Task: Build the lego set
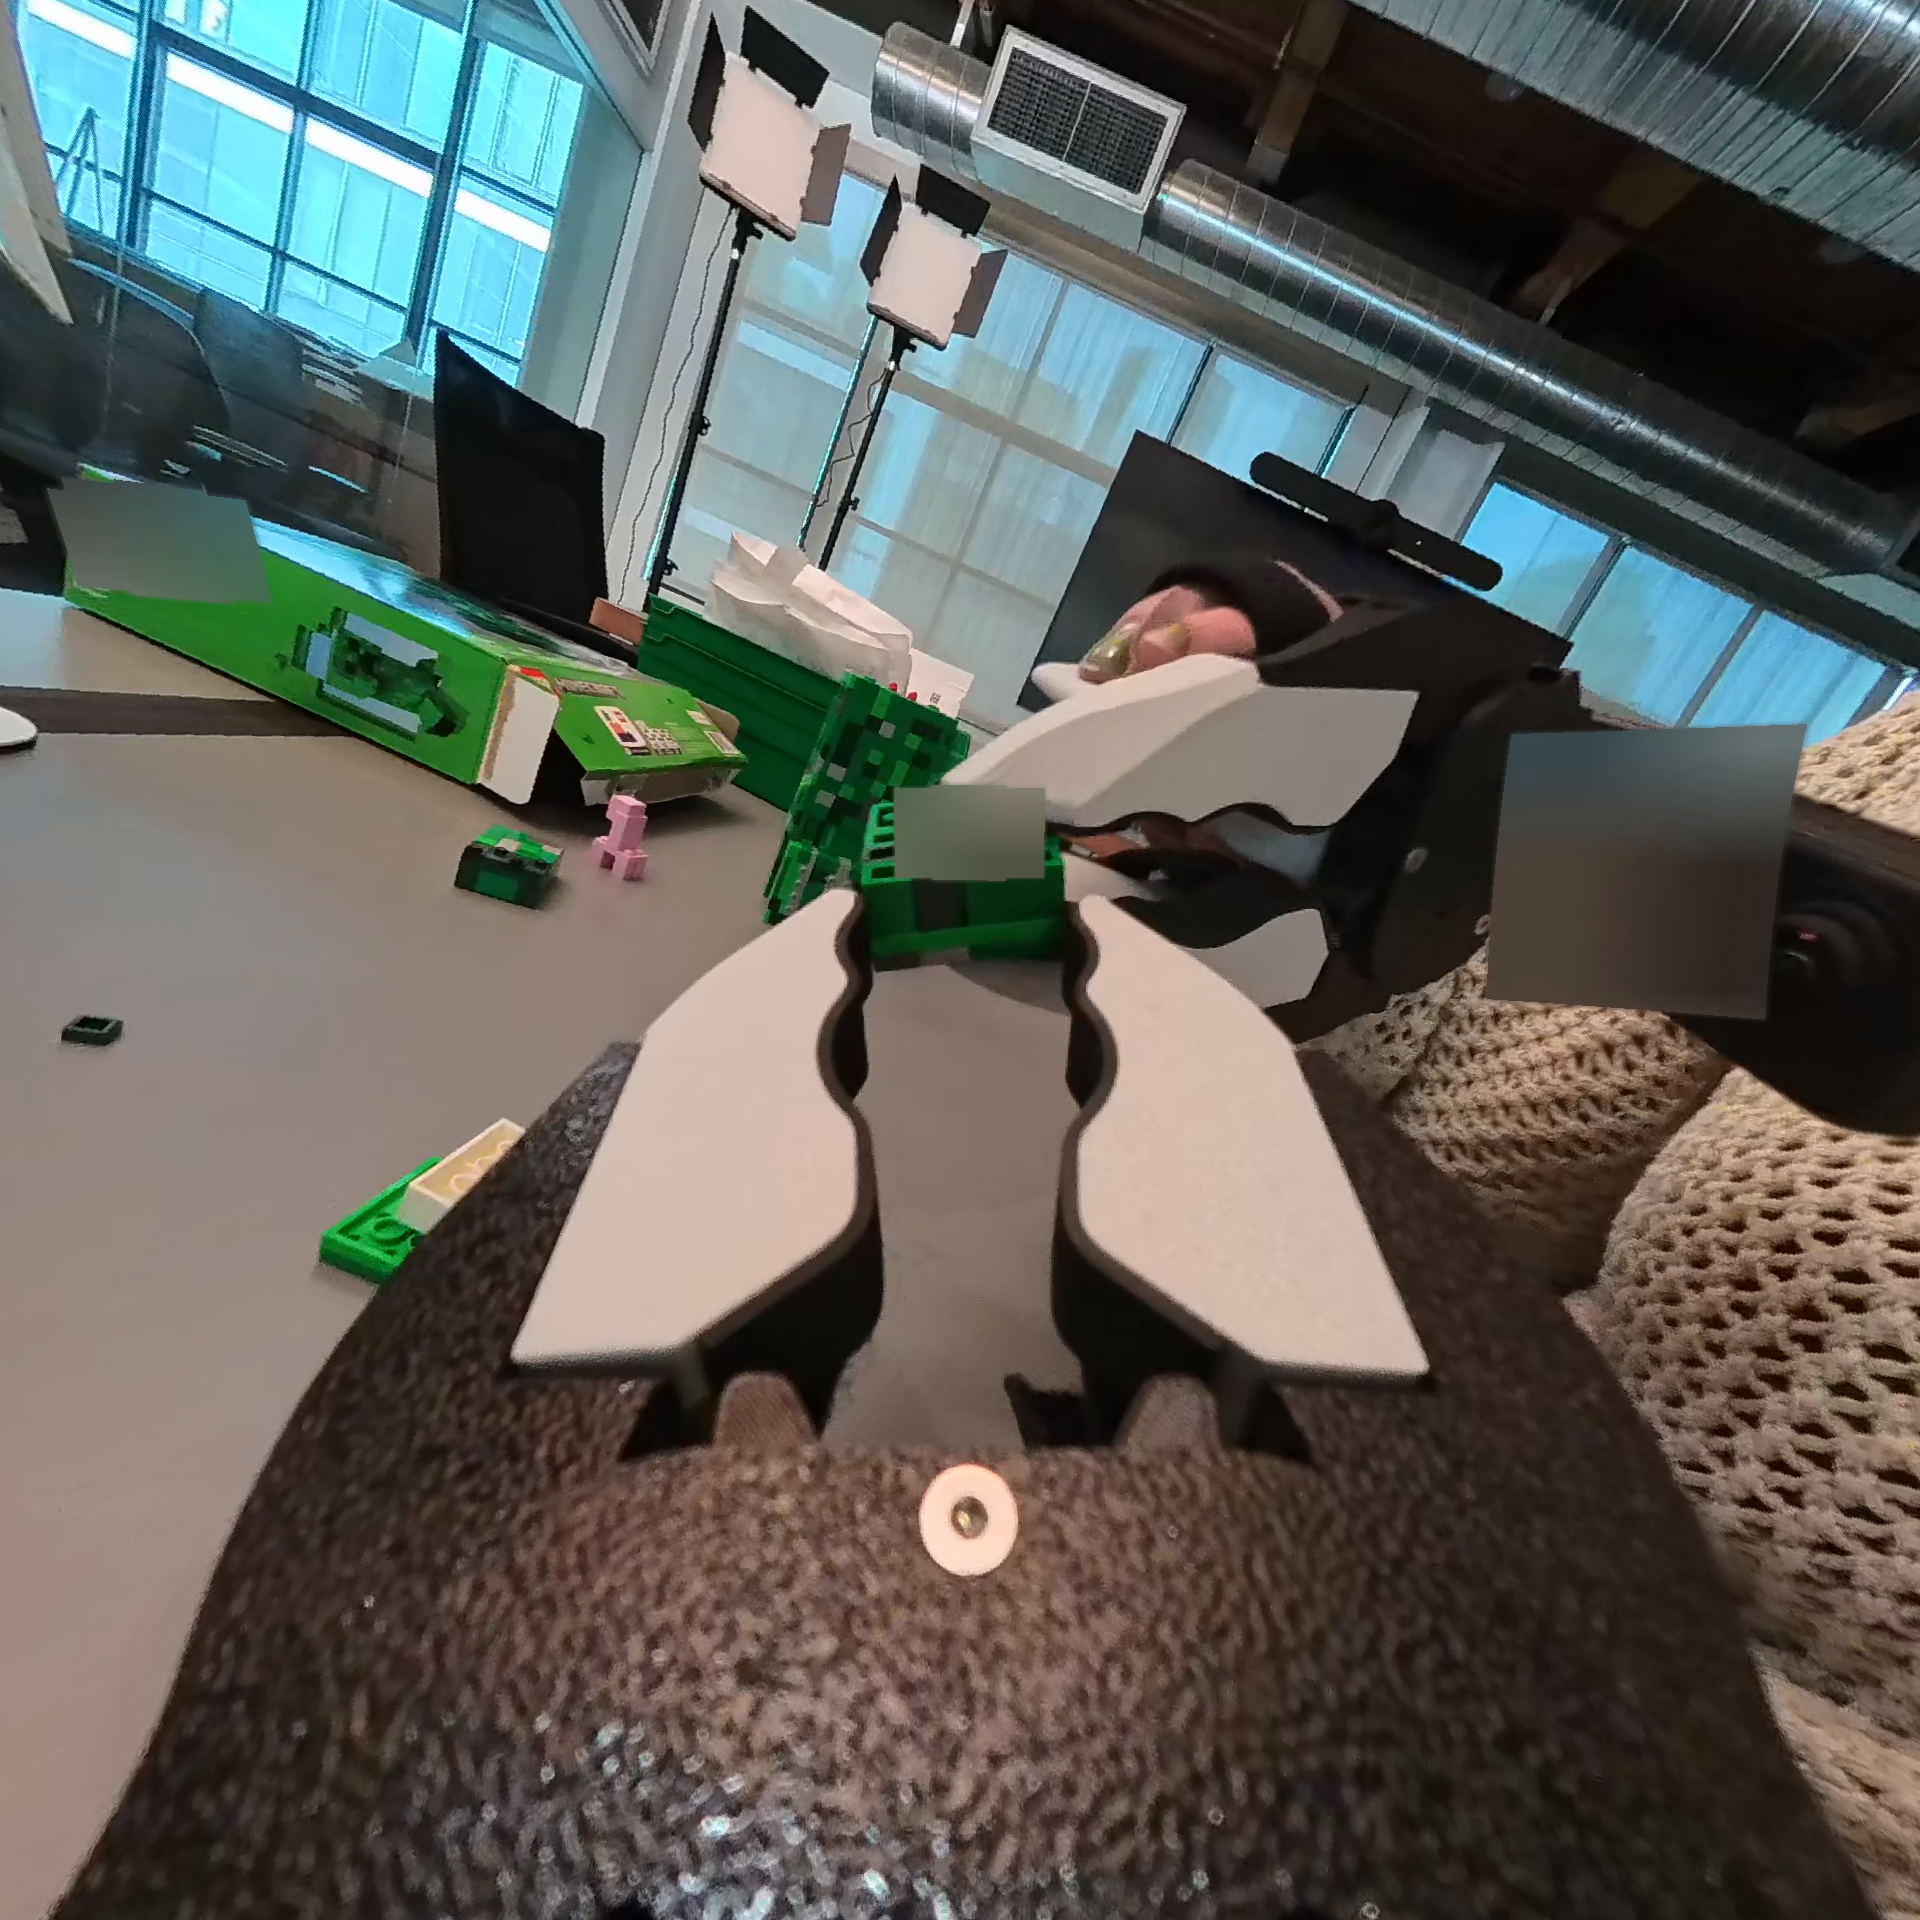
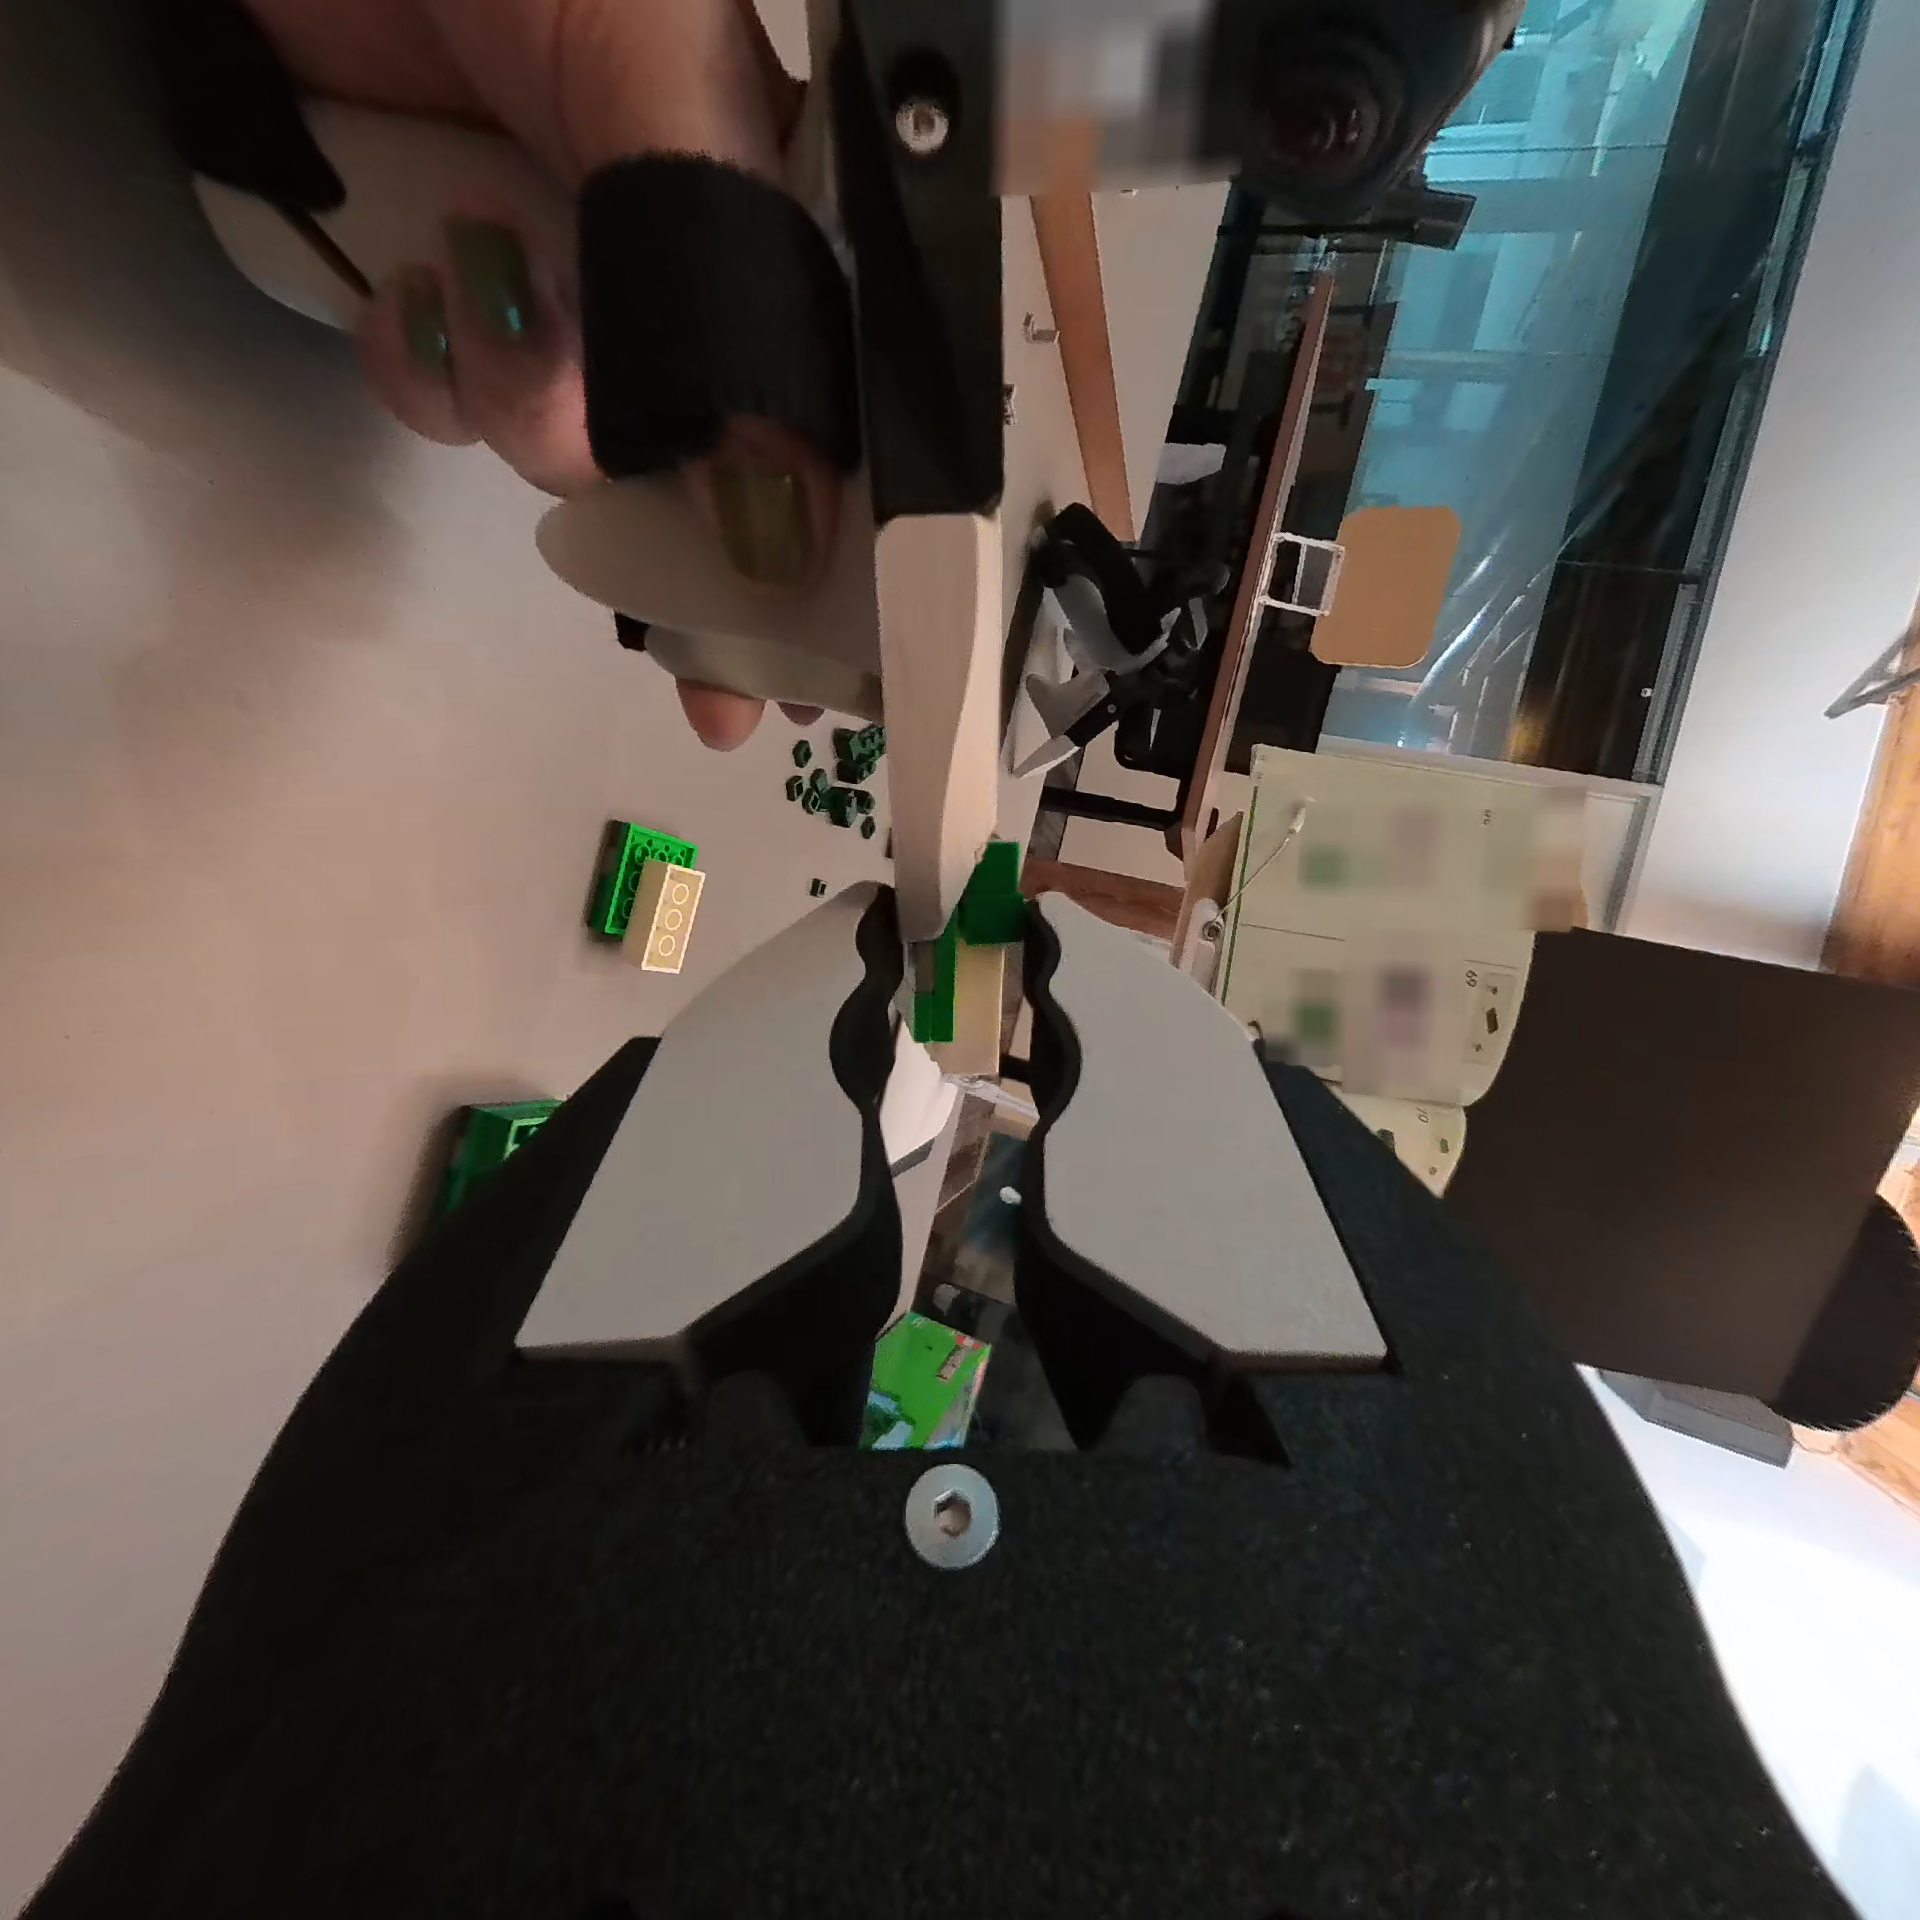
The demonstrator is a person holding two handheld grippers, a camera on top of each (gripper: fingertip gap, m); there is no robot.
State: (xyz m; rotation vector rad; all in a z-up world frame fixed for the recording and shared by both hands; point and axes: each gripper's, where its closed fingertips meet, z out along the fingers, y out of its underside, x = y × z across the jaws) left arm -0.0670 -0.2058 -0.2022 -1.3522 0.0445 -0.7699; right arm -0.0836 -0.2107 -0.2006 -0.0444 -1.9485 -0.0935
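A small green lego sub-assembly (image 1: 966, 920) sits between the tips of my left gripper (image 1: 971, 920), which is shut on it above the table. The right gripper's white fingers (image 1: 1143, 748) reach in from the right and close on the same piece. In the right wrist view, my right gripper (image 2: 956, 925) is shut on the green and cream piece (image 2: 961, 977). The left gripper's finger (image 2: 935, 727) comes down from above and touches it. A tall green pixel-patterned build (image 1: 862, 769) stands just behind.
On the grey table (image 1: 260, 987) lie a green lego box (image 1: 416, 675), a small green block (image 1: 509, 862), a pink figure (image 1: 623, 836), a dark tile (image 1: 91, 1029) and a green plate with a cream brick (image 1: 416, 1205). Several dark green pieces (image 2: 842, 779) and an instruction booklet (image 2: 1403, 914) lie farther off.
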